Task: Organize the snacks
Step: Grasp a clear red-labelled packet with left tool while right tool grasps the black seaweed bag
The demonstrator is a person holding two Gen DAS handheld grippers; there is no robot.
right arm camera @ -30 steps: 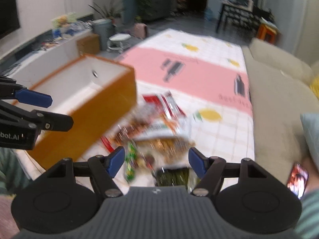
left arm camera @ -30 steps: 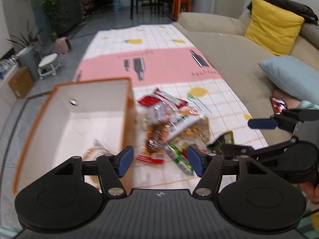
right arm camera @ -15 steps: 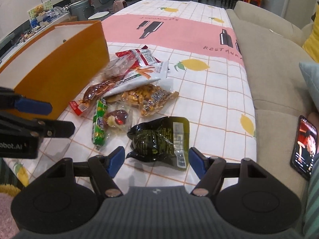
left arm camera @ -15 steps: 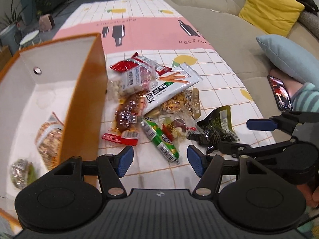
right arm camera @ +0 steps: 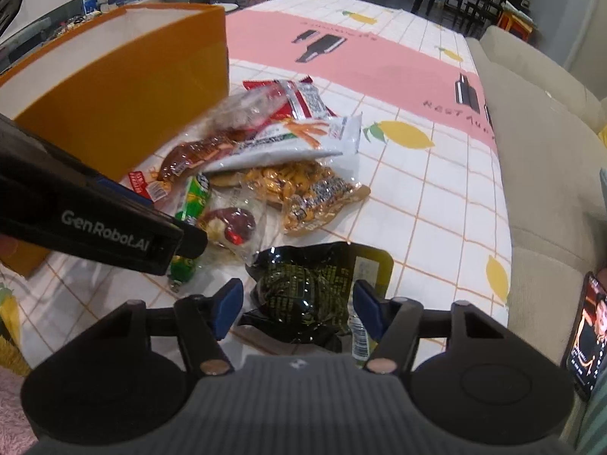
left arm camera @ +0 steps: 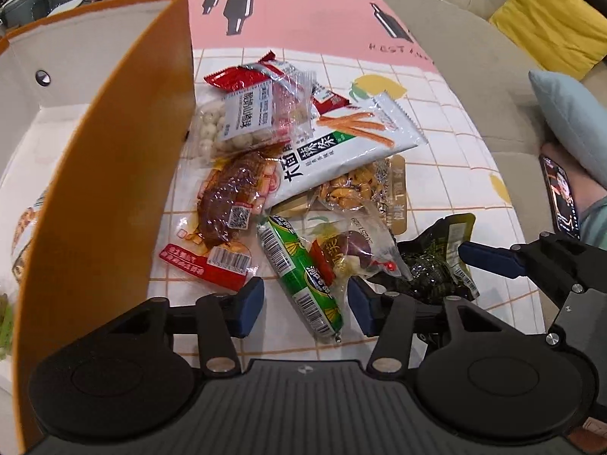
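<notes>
Orange box (left arm camera: 114, 174): far left of the table, open-topped, its tall orange wall just beside the snack pile; a few packets already lie inside.
Snack pile (left arm camera: 303, 174): loose on the checked tablecloth (left arm camera: 447, 144), right of the box, packets overlapping one another.
Left gripper (left arm camera: 303, 305): low over the near edge of the pile. Its jaws have just been closing but stand apart, with no pad pressing on anything.
Green sausage stick (left arm camera: 299, 276): its near end lies between the left gripper's 2 fingers. Its long axis runs from far left to near right, slanted across the gap between the pads, so I judge a small roll of the wrist would let the pads meet its long sides squarely.
Dark green packet (right arm camera: 303, 288): the rightmost snack, crumpled, lying flat directly ahead of the right gripper.
Right gripper (right arm camera: 297, 311): jaws have just been closing, also not gripping yet; the 2 pads flank the packet's near half, and I cannot tell whether they touch its film.
Nearer hand: the left for the sausage stick, the right for the dark packet; the 2 grippers sit close side by side.
Phone (right arm camera: 584, 326): far right on the sofa, screen lit.
</notes>
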